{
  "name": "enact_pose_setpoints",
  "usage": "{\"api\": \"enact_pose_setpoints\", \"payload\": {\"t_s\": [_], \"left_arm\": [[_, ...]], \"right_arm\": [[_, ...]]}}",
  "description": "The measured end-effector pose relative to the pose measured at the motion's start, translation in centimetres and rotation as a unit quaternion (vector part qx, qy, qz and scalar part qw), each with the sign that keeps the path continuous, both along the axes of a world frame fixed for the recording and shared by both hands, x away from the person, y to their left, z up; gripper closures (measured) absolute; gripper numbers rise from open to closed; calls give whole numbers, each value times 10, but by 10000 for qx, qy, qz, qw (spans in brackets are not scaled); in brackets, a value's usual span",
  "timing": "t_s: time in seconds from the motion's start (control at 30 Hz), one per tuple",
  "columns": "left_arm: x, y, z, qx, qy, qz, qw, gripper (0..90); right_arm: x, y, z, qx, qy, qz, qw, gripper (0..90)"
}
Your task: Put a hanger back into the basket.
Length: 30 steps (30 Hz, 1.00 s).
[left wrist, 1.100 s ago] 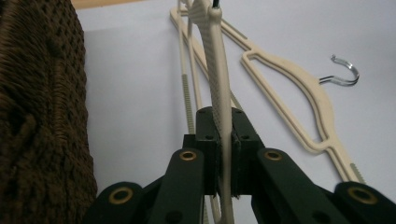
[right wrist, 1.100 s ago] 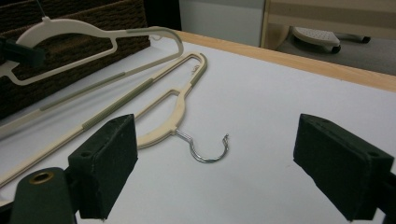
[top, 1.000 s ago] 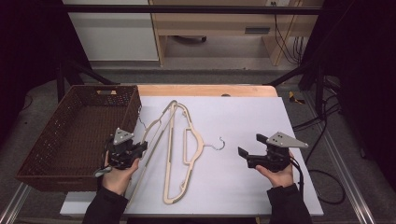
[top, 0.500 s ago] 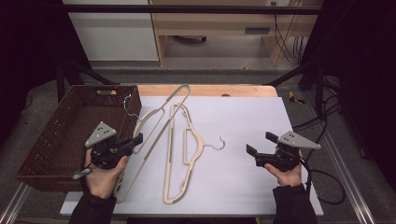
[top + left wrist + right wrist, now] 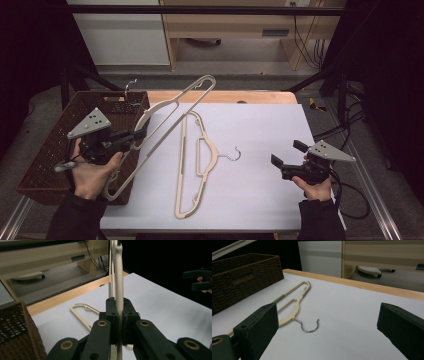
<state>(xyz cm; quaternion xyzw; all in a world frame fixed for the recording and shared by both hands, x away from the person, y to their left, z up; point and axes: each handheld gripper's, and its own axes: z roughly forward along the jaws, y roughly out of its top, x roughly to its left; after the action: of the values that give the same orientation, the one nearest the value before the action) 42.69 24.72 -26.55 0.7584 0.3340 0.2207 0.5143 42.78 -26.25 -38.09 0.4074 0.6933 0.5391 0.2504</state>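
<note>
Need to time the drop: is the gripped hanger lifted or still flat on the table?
Lifted: the left gripper holds the hanger tilted above the table.

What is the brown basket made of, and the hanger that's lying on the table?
The basket looks like woven wicker or rattan, dark brown and matte: its walls show a tight weave. The lying hanger seems to be smooth cream plastic, with darker strips at the ends that may be rubbery, and a shiny metal hook.

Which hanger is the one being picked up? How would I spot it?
Find the brown basket left of the white table top. Beside it, the left gripper pinches a cream hanger tilted up in the air. The other hanger lies flat.
</note>
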Motion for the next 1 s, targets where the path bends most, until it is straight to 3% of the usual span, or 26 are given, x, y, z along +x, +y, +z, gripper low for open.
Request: {"api": "enact_pose_setpoints", "payload": {"t_s": [0.3, 0.53, 0.67, 1.0], "left_arm": [[22, 27, 14, 472, 8, -137, 9988, 861], [40, 56, 13, 599, 79, -311, 9977, 860], [45, 73, 13, 542, 22, -327, 9980, 860], [56, 116, 3, 659, 131, -52, 9977, 860]], "right_arm": [[0, 0, 0, -23, 29, 17, 10000, 38], [1, 1, -1, -38, 42, 2, 10000, 37], [1, 1, -2, -53, 63, 1, 10000, 37], [1, 0, -1, -47, 69, -23, 10000, 24]]}}
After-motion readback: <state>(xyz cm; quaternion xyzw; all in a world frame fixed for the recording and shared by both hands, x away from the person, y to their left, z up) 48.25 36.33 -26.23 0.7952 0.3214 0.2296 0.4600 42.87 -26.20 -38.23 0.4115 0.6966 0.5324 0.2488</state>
